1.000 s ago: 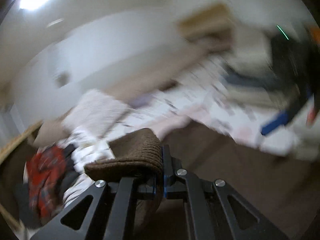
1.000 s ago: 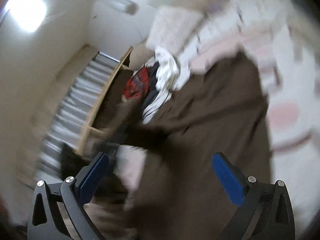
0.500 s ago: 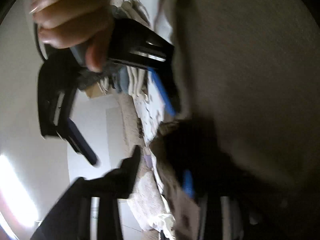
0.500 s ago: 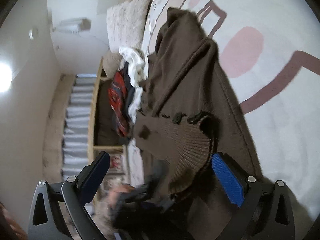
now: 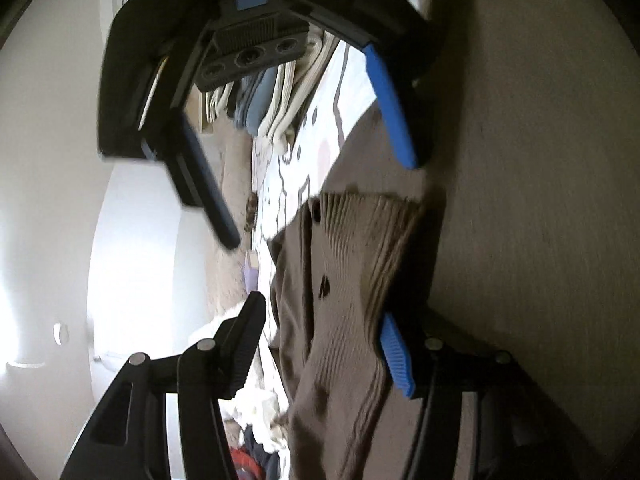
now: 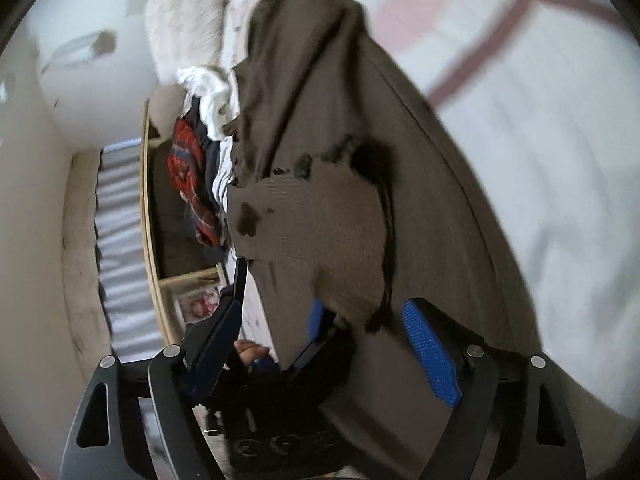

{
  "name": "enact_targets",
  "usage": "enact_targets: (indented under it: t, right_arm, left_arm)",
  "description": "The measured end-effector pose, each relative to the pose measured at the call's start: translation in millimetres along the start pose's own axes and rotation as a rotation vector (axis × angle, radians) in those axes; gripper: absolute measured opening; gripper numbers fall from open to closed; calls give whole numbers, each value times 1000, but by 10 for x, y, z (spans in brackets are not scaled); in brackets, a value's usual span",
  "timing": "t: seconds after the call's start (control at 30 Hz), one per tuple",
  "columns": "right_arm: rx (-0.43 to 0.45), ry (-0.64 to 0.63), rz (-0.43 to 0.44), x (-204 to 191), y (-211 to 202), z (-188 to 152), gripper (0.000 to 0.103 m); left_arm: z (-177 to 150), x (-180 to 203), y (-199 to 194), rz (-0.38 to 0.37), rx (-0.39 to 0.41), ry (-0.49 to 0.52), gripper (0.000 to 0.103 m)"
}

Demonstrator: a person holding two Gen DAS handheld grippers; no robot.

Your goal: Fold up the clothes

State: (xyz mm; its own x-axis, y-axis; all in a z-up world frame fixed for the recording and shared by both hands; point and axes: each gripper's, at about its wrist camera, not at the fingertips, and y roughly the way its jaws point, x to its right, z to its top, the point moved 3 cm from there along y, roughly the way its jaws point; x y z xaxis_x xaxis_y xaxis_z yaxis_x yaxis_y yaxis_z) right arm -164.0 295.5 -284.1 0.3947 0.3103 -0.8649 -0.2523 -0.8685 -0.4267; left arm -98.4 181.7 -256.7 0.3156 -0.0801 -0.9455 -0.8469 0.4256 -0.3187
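Left gripper (image 5: 320,344), black two-finger tongs with a blue ribbed pad (image 5: 394,356) on one side: jaws parted, having just been opening, with the ribbed hem of the brown knitted cardigan (image 5: 360,280) lying between them; the blue pad sits against the knit edge, while the opposite black finger stands clear of the cloth, so the garment is released rather than pinched. Right gripper (image 6: 320,340), of the same build with blue pads (image 6: 430,354): jaws wide, having just been closing, and the folded-over lower part of the cardigan (image 6: 320,208) hangs in the gap; neither pad is seen pressing on it. In the left wrist view the right gripper (image 5: 316,184) appears beyond the cardigan hem, facing the camera, its fingers spread. The cardigan lies spread on a white bed cover with pink and maroon shapes (image 6: 540,128), one portion turned back over the rest and showing dark buttons. Beyond its far edge, a heap of unfolded clothes: a white garment (image 6: 208,96) and a red plaid garment (image 6: 190,176). Farther off, a cream fluffy pillow (image 6: 188,28) and a light wooden bed frame (image 6: 150,240). In the left view, a stack of folded pale and blue clothes (image 5: 272,96) lies behind the right gripper.
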Motion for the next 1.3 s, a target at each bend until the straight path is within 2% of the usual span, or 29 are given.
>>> enact_targets:
  t: [0.13, 0.17, 0.2, 0.23, 0.27, 0.33, 0.43, 0.47, 0.53, 0.6, 0.63, 0.67, 0.7, 0.73, 0.8, 0.83, 0.87, 0.97, 1.07, 1.13, 1.17, 1.27, 1.3]
  right_arm:
    - [23, 191, 75, 153, -30, -102, 84]
    - [28, 258, 106, 212, -29, -121, 84]
    - [34, 312, 133, 257, -16, -140, 84]
    - [39, 362, 159, 301, 0, -158, 84]
    - [46, 393, 178, 332, 21, -167, 84]
    - [65, 397, 194, 325, 17, -146, 84]
    - [100, 327, 189, 201, -12, -36, 84]
    - [111, 292, 183, 143, -24, 10, 80]
    - [120, 203, 153, 4, -17, 108, 67]
    - [114, 84, 83, -150, 26, 208, 41]
    - [107, 27, 44, -213, 58, 245, 33]
    - [103, -16, 4, -252, 82, 272, 20]
    - [99, -58, -37, -290, 105, 300, 12]
    - [97, -101, -77, -329, 122, 325, 10]
    - [105, -224, -148, -441, 80, 350, 8]
    - [114, -301, -192, -510, 51, 345, 7]
    - [120, -355, -222, -558, 52, 332, 6]
    - [124, -547, -317, -747, 19, 274, 5]
    - [117, -695, -396, -854, 98, 198, 5]
    - [112, -796, -451, -930, 154, 145, 5]
    - [109, -850, -484, -978, 197, 111, 5]
    - [97, -910, -529, -1032, 288, 77, 5]
    - [95, -927, -544, -1046, 310, 68, 5]
  left_arm:
    - [174, 15, -2, 61, 64, 66, 55]
    - [200, -8, 2, 51, 67, 49, 52]
    - [224, -74, 10, 11, 60, -10, 45]
    - [244, -148, 21, -36, 52, -80, 19]
    - [241, -252, 38, -102, 35, -187, 5]
    - [217, -376, 43, -154, 24, -305, 5]
    - [240, -482, -29, -144, 40, -360, 5]
    - [255, -497, -56, -139, 47, -363, 5]
    - [294, -507, -110, -136, 63, -364, 5]
    - [356, -516, -149, -132, 74, -364, 5]
    - [384, -520, -168, -129, 79, -363, 5]
    - [401, -522, -184, -125, 77, -360, 6]
    - [417, -524, -199, -121, 75, -356, 9]
    - [434, -526, -215, -117, 73, -353, 11]
    - [376, -544, -293, -108, 62, -358, 36]
    - [287, -563, -339, -101, 52, -371, 66]
    - [179, -586, -356, -102, 33, -385, 78]
    - [-402, -802, -289, -146, -144, -493, 78]
    - [-1114, -1204, -42, -200, -362, -744, 78]
    - [-1623, -1484, 146, -217, -486, -952, 76]
    - [-1856, -1592, 251, -228, -533, -1050, 76]
    - [-2526, -1894, 537, -260, -668, -1339, 75]
    - [-2650, -1838, 504, -266, -697, -1397, 74]
